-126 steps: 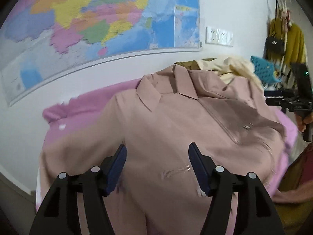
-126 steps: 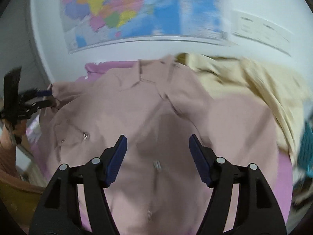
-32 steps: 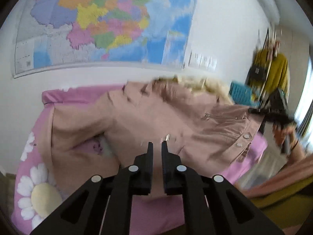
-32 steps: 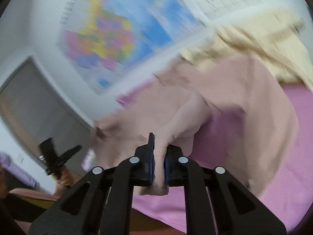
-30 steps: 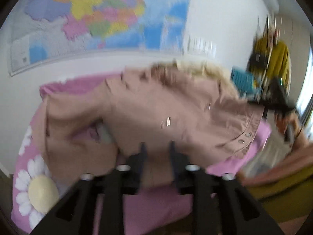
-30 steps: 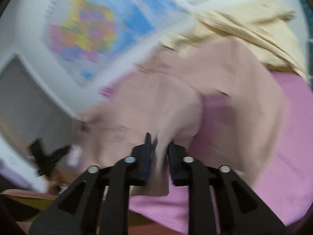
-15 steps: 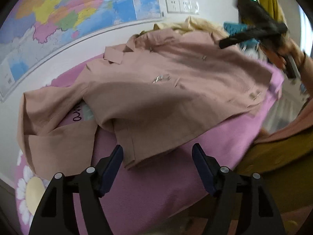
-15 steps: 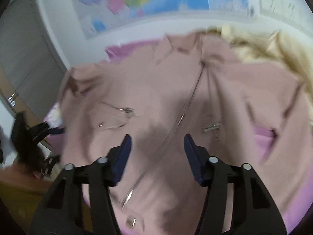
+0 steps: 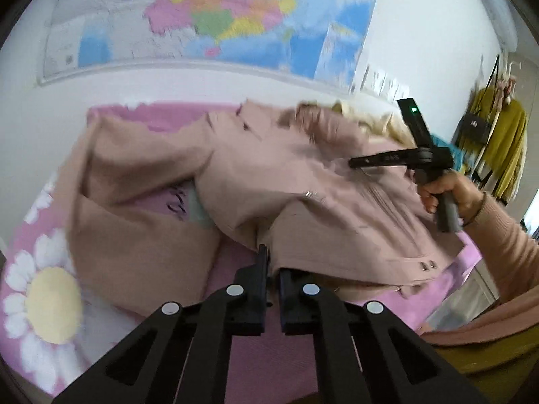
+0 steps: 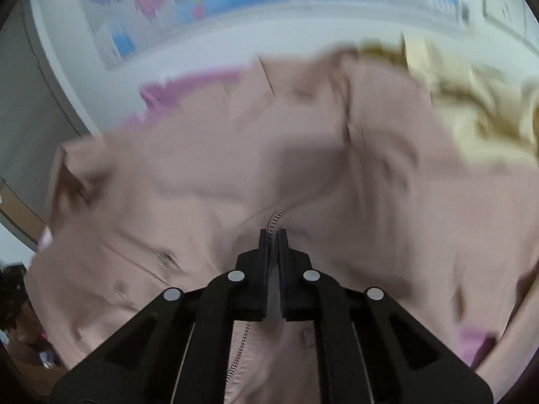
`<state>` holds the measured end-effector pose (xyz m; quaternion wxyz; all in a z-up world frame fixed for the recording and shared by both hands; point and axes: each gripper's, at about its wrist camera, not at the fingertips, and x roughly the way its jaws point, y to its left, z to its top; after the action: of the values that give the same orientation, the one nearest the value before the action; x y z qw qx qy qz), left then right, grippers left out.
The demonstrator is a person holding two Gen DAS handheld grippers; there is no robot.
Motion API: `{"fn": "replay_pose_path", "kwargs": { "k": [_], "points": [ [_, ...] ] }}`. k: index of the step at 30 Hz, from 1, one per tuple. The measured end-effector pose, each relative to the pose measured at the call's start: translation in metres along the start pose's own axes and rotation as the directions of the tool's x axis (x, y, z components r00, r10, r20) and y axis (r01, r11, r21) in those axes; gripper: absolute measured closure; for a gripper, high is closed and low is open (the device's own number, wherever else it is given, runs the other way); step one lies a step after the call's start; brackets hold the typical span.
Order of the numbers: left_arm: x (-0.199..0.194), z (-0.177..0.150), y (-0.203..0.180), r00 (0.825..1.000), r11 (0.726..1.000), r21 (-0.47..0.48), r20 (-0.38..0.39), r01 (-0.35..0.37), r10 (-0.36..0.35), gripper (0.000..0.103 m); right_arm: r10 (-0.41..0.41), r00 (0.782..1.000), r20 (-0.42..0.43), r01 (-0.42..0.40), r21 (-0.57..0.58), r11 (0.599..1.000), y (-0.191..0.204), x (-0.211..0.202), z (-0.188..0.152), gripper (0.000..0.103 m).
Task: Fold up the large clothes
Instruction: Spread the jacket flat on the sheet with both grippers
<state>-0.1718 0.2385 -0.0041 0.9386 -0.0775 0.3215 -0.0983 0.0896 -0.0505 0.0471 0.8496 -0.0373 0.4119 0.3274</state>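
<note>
The left gripper [image 9: 272,262] is closed, and the hem edge of the pink jacket [image 9: 303,181] sits between its jaws at the lower centre of the left wrist view. The right gripper [image 10: 273,239] is closed too; its jaws pinch the jacket cloth right at the zipper [image 10: 279,213], in the lower centre of the right wrist view. In the left wrist view the right gripper appears also at the centre right, above the jacket, held by a hand [image 9: 448,192] in a pink sleeve [image 9: 505,235].

The jacket lies directly in front of both grippers and fills the middle of each frame. It rests on a pink bed cover [image 9: 161,118] with white daisy flowers [image 9: 43,299] at the lower left.

The jacket is dusty pink, with a collar toward the upper centre, one sleeve spread to the left, and metal snaps [image 9: 426,265] on the hem at the lower right. The cloth is wrinkled and blurred. A cream garment [image 10: 471,101] lies behind it at the upper right, below a coloured wall map [image 9: 219,13].
</note>
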Motion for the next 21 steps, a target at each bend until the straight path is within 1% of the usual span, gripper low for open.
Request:
{"fn": "replay_pose_path", "kwargs": {
  "k": [1,2,3,5,6,7,8,9,10,11,12,13,15,16,17,18,19,20,21],
  "points": [
    [-0.007,0.002,-0.001,1.000,1.000,0.016,0.017,-0.018,0.018,0.099,0.007,1.000,0.022,-0.007,0.006,1.000,-0.001,0.000,0.010,0.098],
    [-0.009,0.003,-0.003,0.999,0.999,0.026,0.017,-0.037,0.036,0.099,0.008,0.999,0.039,-0.009,0.007,1.000,-0.003,0.002,0.021,0.098],
    [-0.006,0.003,-0.003,0.999,0.998,0.035,0.006,-0.051,0.051,0.099,-0.006,0.999,0.046,0.006,0.012,1.000,-0.006,0.009,0.029,0.098],
    [0.006,-0.001,-0.003,0.996,0.996,0.040,-0.027,-0.078,0.079,0.099,-0.002,1.000,0.026,0.001,0.031,1.000,-0.013,0.028,0.036,0.098],
    [0.018,-0.005,-0.002,0.993,0.994,0.042,-0.060,-0.101,0.104,0.099,-0.009,1.000,0.019,0.009,0.035,0.999,-0.014,0.035,0.035,0.098],
    [0.025,-0.009,-0.001,0.991,0.994,0.038,-0.082,-0.106,0.108,0.098,-0.005,1.000,-0.010,0.006,0.058,0.998,-0.018,0.048,0.034,0.097],
    [0.034,-0.014,0.001,0.988,0.994,0.029,-0.113,-0.104,0.107,0.097,0.028,0.999,-0.046,-0.024,0.092,0.996,-0.022,0.056,0.031,0.097],
    [0.039,-0.018,0.004,0.985,0.994,0.021,-0.132,-0.106,0.108,0.096,0.060,0.997,-0.047,-0.053,0.126,0.991,-0.025,0.056,0.025,0.096],
    [0.044,-0.024,0.008,0.982,0.993,0.013,-0.153,-0.114,0.115,0.094,0.078,0.996,-0.046,-0.071,0.126,0.989,-0.026,0.053,0.023,0.093],
    [0.048,-0.026,0.011,0.979,0.992,0.009,-0.161,-0.123,0.123,0.089,0.081,0.995,-0.053,-0.075,0.106,0.992,-0.024,0.050,0.019,0.087],
    [0.050,-0.029,0.015,0.978,0.992,0.001,-0.164,-0.130,0.128,0.085,0.063,0.996,-0.066,-0.057,0.084,0.995,-0.020,0.044,0.014,0.082],
    [0.050,-0.030,0.016,0.978,0.991,-0.003,-0.164,-0.135,0.133,0.077,0.042,0.996,-0.073,-0.037,0.059,0.998,-0.019,0.034,0.009,0.073],
    [0.049,-0.028,0.018,0.979,0.991,0.003,-0.154,-0.131,0.130,0.077,0.036,0.999,-0.032,-0.035,0.019,0.999,-0.020,0.000,-0.001,0.062],
    [0.049,-0.027,0.019,0.980,0.992,0.004,-0.150,-0.129,0.128,0.076,0.033,0.999,-0.010,-0.032,0.016,0.999,-0.023,-0.014,-0.003,0.054],
    [0.049,-0.026,0.018,0.980,0.991,0.010,-0.146,-0.134,0.134,0.071,0.038,0.999,0.026,-0.039,0.013,0.999,-0.027,-0.036,-0.010,0.050],
    [0.048,-0.025,0.016,0.980,0.990,0.019,-0.136,-0.142,0.143,0.065,0.044,0.998,0.054,-0.045,0.010,0.999,-0.029,-0.051,-0.015,0.046],
    [0.049,-0.023,0.017,0.981,0.989,0.026,-0.124,-0.146,0.148,0.049,0.044,0.995,0.093,-0.046,0.021,0.999,-0.036,-0.074,-0.027,0.037],
    [0.049,-0.022,0.015,0.981,0.987,0.033,-0.108,-0.158,0.161,0.035,0.036,0.991,0.126,-0.044,0.060,0.997,-0.046,-0.095,-0.041,0.032],
    [0.051,-0.021,0.013,0.982,0.987,0.038,-0.100,-0.155,0.158,0.034,0.044,0.989,0.139,-0.058,0.101,0.993,-0.056,-0.110,-0.058,0.032]
  ]
}}
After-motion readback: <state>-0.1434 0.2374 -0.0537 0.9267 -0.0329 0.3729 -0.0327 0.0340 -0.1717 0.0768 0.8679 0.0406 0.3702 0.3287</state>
